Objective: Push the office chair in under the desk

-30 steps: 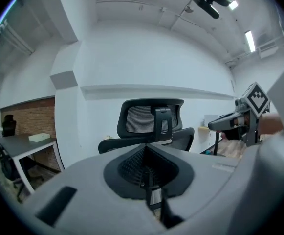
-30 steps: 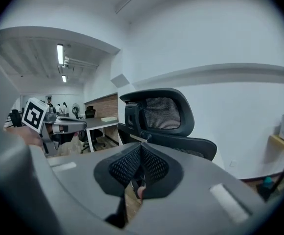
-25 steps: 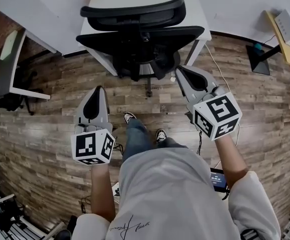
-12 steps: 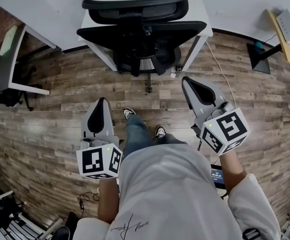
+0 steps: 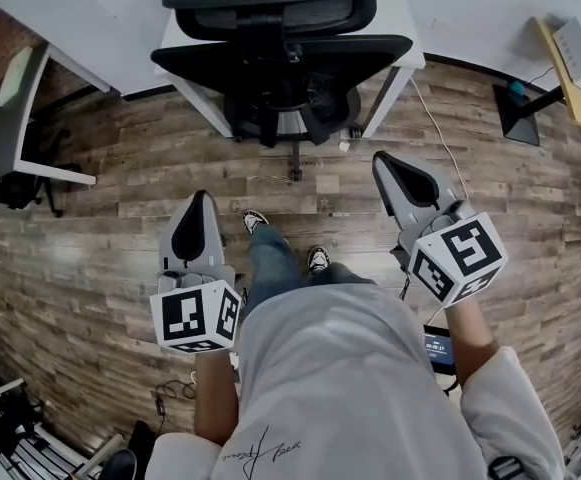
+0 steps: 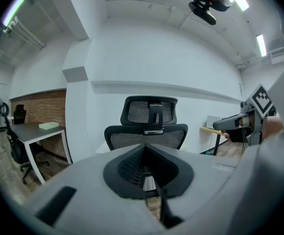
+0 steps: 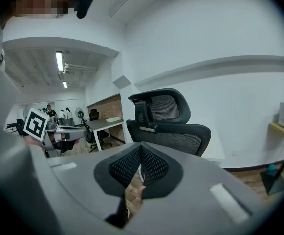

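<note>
Left gripper view first: the left gripper has its jaws pressed together with nothing in them; the ribbed black pads meet in a seam right down the middle. Same deal in the right gripper view; the right gripper is clenched shut on nothing, just a sliver of floor showing through below the pads.

From the head view both tools hang out in front of the person, one on each side of their legs, tips pointing toward the desk and touching nothing; the right one sits a bit further forward than the left; the person's shoes are planted between them on the wood-plank floor.

The office chair is straight ahead, well apart from both grippers. It's all black; a curved mesh headrest on top, a wide mesh backrest below it joined by a chunky centre post, and a caster base poking out at the bottom. Its back faces the person and it sits between the legs of the white desk, tucked in against the front edge; I can't really make out the seat itself.

Further out there's another white desk on the left, and a pale wooden table over on the right by the wall.
</note>
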The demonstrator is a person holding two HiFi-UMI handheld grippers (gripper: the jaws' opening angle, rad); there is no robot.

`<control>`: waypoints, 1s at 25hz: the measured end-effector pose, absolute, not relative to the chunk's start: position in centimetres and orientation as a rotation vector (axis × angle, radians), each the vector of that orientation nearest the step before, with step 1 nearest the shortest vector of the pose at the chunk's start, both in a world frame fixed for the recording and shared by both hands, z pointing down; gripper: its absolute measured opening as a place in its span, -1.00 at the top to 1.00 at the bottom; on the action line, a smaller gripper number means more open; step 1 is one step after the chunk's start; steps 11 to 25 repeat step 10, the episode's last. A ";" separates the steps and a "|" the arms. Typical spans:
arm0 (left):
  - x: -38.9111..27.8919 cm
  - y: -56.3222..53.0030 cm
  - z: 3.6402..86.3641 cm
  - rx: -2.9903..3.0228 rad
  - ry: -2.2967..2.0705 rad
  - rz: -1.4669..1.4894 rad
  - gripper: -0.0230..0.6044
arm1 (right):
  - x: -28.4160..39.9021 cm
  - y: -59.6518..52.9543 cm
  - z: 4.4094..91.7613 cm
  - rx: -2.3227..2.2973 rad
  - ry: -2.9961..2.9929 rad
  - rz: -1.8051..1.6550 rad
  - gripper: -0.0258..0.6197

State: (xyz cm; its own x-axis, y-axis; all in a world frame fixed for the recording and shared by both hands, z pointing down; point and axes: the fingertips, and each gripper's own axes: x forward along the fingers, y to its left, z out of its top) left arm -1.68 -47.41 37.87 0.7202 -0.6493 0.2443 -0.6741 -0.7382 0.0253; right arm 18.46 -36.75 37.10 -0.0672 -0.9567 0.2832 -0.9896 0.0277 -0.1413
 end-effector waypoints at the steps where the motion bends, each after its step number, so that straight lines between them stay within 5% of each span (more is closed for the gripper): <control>1: -1.6 -47.3 37.9 2.811 -1.085 0.340 0.96 | 18.5 -36.6 37.1 2.068 -2.172 0.463 0.89; 25: -1.6 -46.8 38.9 2.771 -1.112 0.356 0.96 | 18.3 -35.4 36.9 2.044 -2.155 0.410 0.89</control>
